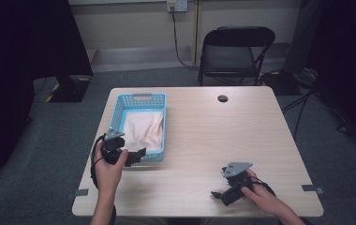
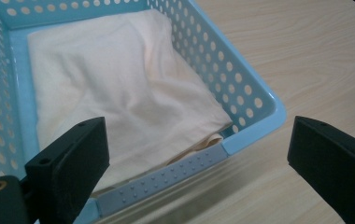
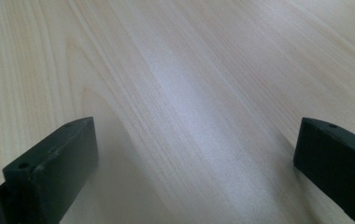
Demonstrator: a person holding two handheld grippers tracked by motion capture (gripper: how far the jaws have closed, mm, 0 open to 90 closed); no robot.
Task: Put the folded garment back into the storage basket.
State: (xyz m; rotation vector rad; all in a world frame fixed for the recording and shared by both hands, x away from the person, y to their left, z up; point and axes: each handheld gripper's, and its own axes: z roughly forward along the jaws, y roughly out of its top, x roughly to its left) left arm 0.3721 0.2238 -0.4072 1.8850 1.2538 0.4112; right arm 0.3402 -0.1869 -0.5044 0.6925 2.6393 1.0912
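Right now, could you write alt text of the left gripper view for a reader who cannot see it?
The left gripper, jaws wide open, points at the near corner of a blue basket that holds a folded cream cloth. The basket stands on a light wooden table.

Count on table [image 1: 204,140]: 1 blue perforated basket [image 1: 141,99], holding 1 cream cloth [image 1: 143,130]. Handheld grippers: 2, i.e. left gripper [image 1: 136,157] and right gripper [image 1: 220,193], each with 2 black jaws. Hands in frame: 2. Table top has 1 round dark hole [image 1: 222,98]. Behind table: 1 black folding chair [image 1: 234,51], 1 wall socket [image 1: 176,5]
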